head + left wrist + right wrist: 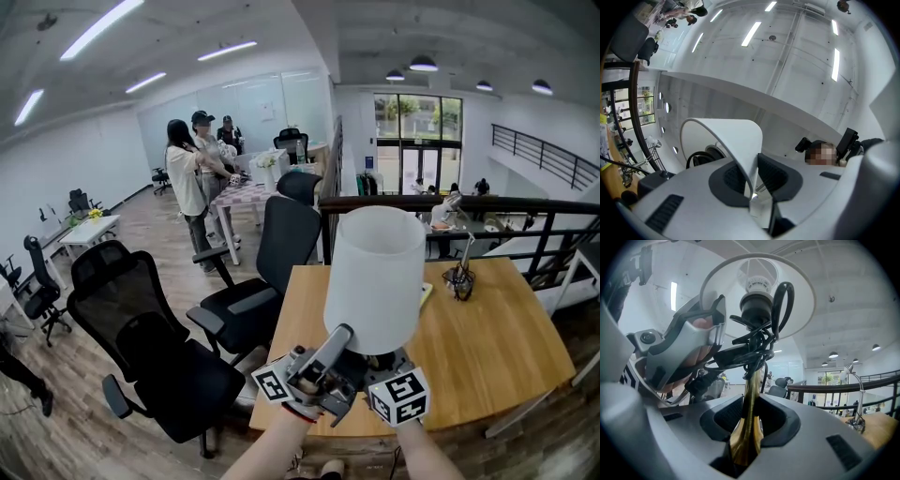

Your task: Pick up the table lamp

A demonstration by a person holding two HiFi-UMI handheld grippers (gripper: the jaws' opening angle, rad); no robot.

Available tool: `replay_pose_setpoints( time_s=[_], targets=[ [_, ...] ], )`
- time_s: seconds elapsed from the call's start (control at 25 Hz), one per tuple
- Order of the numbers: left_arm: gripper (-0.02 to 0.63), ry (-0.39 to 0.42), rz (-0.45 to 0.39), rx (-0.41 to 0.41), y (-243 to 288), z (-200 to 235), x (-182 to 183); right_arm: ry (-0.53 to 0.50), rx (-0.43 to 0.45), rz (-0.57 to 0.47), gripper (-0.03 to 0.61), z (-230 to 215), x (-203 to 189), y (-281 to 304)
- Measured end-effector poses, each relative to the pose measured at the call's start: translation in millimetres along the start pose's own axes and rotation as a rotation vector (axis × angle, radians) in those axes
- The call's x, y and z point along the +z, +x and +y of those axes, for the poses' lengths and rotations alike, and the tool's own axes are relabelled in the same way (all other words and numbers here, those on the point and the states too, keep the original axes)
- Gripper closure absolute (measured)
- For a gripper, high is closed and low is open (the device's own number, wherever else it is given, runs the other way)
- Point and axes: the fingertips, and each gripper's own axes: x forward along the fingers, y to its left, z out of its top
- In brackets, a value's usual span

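Observation:
The table lamp has a white shade (375,277), a brass stem (749,427) and a black cord (754,343) bundled under the socket. It hangs lifted above the wooden table (497,347) near its front left part. My left gripper (336,345) is shut on the lower rim of the shade (736,140), which passes between its jaws (752,180). Just right of it, my right gripper (382,364) is shut on the brass stem, seen clamped between the pads (750,420). The left gripper (693,343) also shows in the right gripper view, at the shade's edge (797,305).
Two black office chairs (159,347) (272,262) stand left of the table. A small metal desk lamp (459,272) sits at the table's far side. A dark railing (525,211) runs behind it. People (192,178) stand far back on the left.

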Motion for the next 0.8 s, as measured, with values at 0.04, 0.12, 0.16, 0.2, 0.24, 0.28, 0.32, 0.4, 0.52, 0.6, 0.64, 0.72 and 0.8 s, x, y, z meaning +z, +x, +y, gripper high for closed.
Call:
replay_pose_setpoints(
  time_s=[0.04,0.12,0.16,0.2,0.24,0.28,0.32,0.4,0.52,0.6,0.64,0.72,0.8],
  targets=[
    [0.552,0.001,0.001,0.000,-0.3,-0.7,-0.3,0.001,0.000,-0.001,0.466,0.9,-0.1,-0.3],
    [0.552,0.003,0.004,0.001,-1.5,-1.9,-0.8,0.002,0.000,-0.002,0.466,2.5,-1.0,-0.8],
    [0.552,0.002,0.005,0.001,-2.4,-2.6,-0.9,0.002,0.000,-0.002,0.468,3.4,-1.6,-0.8],
    [0.552,0.002,0.004,0.001,-3.3,-3.3,-1.0,0.001,-0.001,-0.002,0.466,4.2,-2.1,-0.9],
    [0.552,0.002,0.003,0.001,-4.0,-4.0,-0.9,0.001,-0.001,-0.001,0.466,5.1,-2.4,-1.1],
    [0.552,0.001,0.002,0.002,-4.5,-4.6,-1.0,0.000,-0.001,-0.001,0.466,5.8,-2.4,-1.5],
    [0.552,0.001,0.001,0.002,-4.7,-5.1,-1.3,0.000,-0.001,-0.002,0.468,6.3,-2.2,-1.9],
    [0.552,0.000,0.001,0.003,-4.8,-6.1,-2.0,0.001,0.000,-0.001,0.466,7.2,-2.4,-2.8],
    [0.552,-0.001,0.001,0.006,-6.8,-7.8,-2.0,0.004,0.001,0.002,0.468,9.9,-3.9,-2.6],
    [0.552,0.000,0.000,0.008,-9.3,-8.9,-1.1,0.005,0.003,0.000,0.467,12.5,-4.5,-1.8],
    [0.552,0.001,-0.001,0.008,-10.4,-9.3,-0.6,0.005,0.004,-0.001,0.466,13.7,-4.7,-1.2],
    [0.552,0.002,-0.001,0.009,-12.5,-10.1,0.2,0.005,0.006,-0.002,0.468,15.7,-5.7,0.0],
    [0.552,0.003,-0.002,0.010,-14.5,-11.1,0.8,0.005,0.008,0.000,0.468,17.8,-7.0,1.2]
  ],
)
